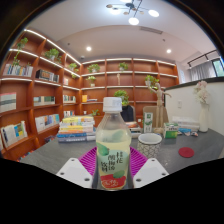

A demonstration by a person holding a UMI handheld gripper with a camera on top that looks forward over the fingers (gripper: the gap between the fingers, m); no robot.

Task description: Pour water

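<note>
One clear plastic bottle with a white cap and pink-and-green label point(113, 150) sat upright between the fingers of the claw point(112, 172), long axis vertical, cap up. Both magenta pads point(92, 163) appeared pressed on its lower body, so the claw read as clamped on the bottle, held just above the grey counter point(50, 155).

Key relation: the small white cup-like vessel point(150, 139) stood beyond the bottle, ahead and to the right, apart from it. Pouring would likely mean carrying the bottle far-right and tipping its neck that way. The cap looked on, which, judged from here, would block any pour.

Label text: Chinese characters on the pink band, too small to read; brand not identifiable.

Other items: a stack of books point(76, 128) far left on the counter, a small red round object point(186, 152) near right, a wooden articulated figure point(157, 105) far right, wooden bookshelves point(40, 90) along the back walls.
</note>
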